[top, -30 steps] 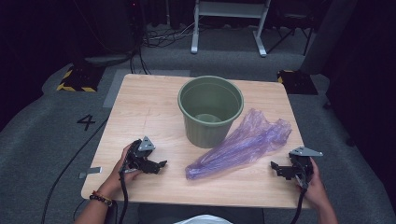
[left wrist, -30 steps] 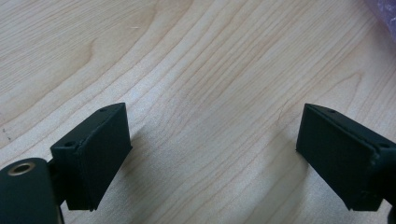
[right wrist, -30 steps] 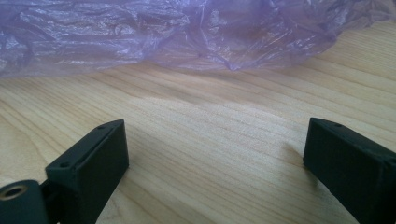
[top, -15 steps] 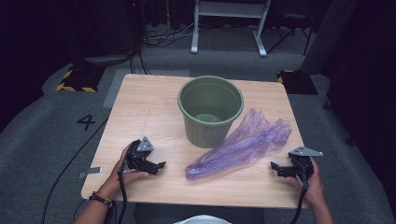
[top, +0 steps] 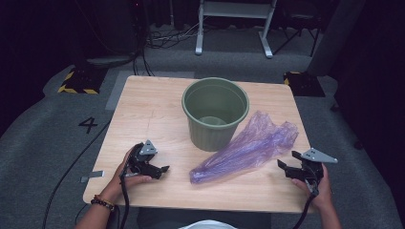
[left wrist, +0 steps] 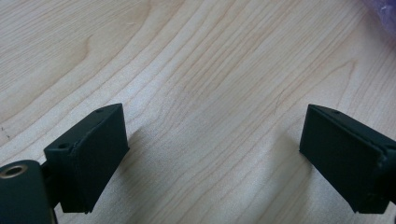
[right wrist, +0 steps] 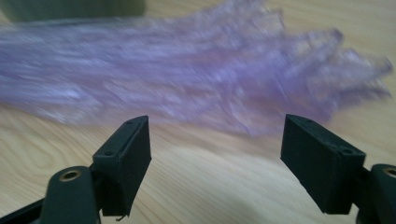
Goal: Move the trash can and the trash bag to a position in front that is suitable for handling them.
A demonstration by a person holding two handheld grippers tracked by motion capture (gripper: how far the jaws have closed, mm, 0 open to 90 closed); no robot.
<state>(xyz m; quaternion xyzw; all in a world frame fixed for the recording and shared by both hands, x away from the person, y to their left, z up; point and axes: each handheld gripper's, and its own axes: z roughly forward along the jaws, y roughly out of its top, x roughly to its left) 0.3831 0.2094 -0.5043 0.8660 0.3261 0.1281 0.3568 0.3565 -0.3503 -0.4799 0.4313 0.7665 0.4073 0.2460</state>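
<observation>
The right hand-held gripper [top: 288, 166], jaws just narrowing yet empty, faces the purple bag [top: 246, 148]; the left hand-held gripper [top: 160, 169] rests open.

I am in a lab or recording studio: a light wooden table [top: 153, 114] stands on grey carpet [top: 57, 143] marked with a number 4 [top: 89, 125], hazard-striped tape [top: 76, 82], loose cables [top: 167, 38], a metal stand [top: 234, 24], dark surroundings.
</observation>
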